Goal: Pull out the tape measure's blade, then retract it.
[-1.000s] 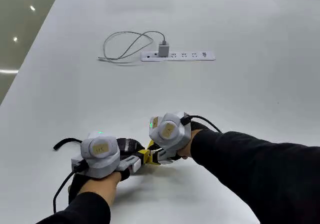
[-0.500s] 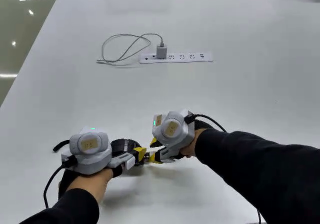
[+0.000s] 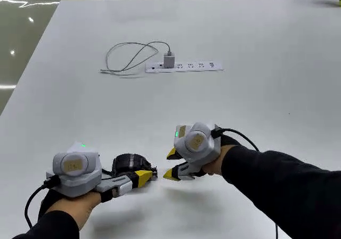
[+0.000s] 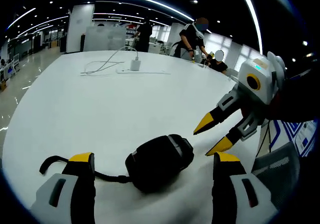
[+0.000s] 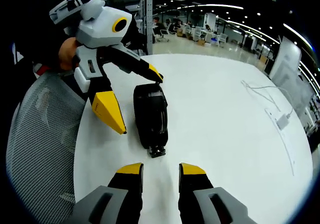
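Note:
The black tape measure [image 3: 129,163] lies on the white table [image 3: 229,95] between the two grippers. My left gripper [image 3: 136,170] stands open with a yellow-tipped finger on either side of the case, not pressing it. In the left gripper view the tape measure [image 4: 160,161] lies just ahead of my left gripper [image 4: 154,159], its black strap [image 4: 50,162] trailing left. My right gripper [image 3: 171,164] is open and empty, a short way right of the case. In the right gripper view the blade tab [image 5: 156,152] points at my right gripper [image 5: 161,170]. No blade shows outside the case.
A white power strip [image 3: 184,66] with a plugged charger [image 3: 169,61] and a looped grey cable [image 3: 130,57] lies at mid-table, far from the grippers. A mesh chair [image 5: 35,149] stands at the table's near edge. People stand beyond the table's far end [image 4: 192,34].
The two grippers, close together at the tape measure a second ago, have drawn apart. The right gripper has backed off to the right, and the left gripper with the case now sits further left.

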`<control>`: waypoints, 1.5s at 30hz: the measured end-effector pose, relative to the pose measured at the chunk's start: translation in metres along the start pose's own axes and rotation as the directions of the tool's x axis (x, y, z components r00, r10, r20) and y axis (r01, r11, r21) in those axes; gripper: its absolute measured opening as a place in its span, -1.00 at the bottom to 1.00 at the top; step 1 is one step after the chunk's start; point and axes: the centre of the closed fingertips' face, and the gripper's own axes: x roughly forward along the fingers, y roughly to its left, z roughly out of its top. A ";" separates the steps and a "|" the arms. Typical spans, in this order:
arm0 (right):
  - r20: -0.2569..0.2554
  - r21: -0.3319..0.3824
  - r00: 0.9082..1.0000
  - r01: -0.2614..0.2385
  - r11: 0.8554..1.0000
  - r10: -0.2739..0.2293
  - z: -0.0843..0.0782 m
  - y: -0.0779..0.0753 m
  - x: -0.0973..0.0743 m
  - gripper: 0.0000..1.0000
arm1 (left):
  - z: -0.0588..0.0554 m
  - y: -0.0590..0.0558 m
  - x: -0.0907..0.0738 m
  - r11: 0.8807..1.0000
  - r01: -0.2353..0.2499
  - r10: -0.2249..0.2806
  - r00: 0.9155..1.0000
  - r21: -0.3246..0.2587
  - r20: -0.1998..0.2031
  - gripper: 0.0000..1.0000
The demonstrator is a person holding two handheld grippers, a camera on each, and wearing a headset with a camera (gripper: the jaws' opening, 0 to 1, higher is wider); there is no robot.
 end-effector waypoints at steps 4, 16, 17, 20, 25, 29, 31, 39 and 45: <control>0.009 0.017 1.000 0.014 1.000 -0.014 -0.004 0.001 -0.005 -0.46 | -0.004 -0.003 -0.003 0.997 0.028 -0.027 0.999 0.070 -0.021 0.98; 0.017 0.140 0.998 0.065 0.988 -0.068 -0.030 0.000 -0.023 -0.24 | -0.019 0.001 -0.017 0.986 0.115 -0.112 0.993 0.120 -0.039 0.98; 0.022 0.147 0.997 0.065 0.987 -0.069 -0.031 0.000 -0.024 -0.22 | -0.020 0.002 -0.018 0.986 0.117 -0.113 0.993 0.119 -0.037 0.98; 0.044 0.160 0.996 0.072 0.984 -0.080 -0.036 0.002 -0.030 -0.17 | -0.018 0.006 -0.022 0.986 0.111 -0.109 0.994 0.122 -0.029 0.98; 0.036 0.170 0.995 0.083 0.982 -0.090 -0.047 0.003 -0.038 -0.06 | -0.017 0.012 -0.028 0.983 0.114 -0.112 0.993 0.143 -0.026 0.98; 0.034 0.169 0.994 0.100 0.980 -0.108 -0.055 0.001 -0.048 -0.01 | -0.013 0.014 -0.035 0.984 0.118 -0.118 0.993 0.132 -0.009 0.98; 0.042 0.182 0.992 0.105 0.978 -0.115 -0.059 -0.001 -0.052 0.00 | -0.015 0.014 -0.038 0.980 0.128 -0.125 0.992 0.152 -0.029 0.98; 0.063 0.202 0.990 0.114 0.973 -0.129 -0.072 -0.004 -0.072 0.13 | -0.028 0.016 -0.049 0.947 0.157 -0.131 0.986 0.282 -0.107 0.98; 0.047 0.212 0.988 0.134 0.968 -0.147 -0.090 -0.010 -0.084 0.18 | -0.021 0.023 -0.057 0.960 0.143 -0.132 0.989 0.239 -0.061 0.98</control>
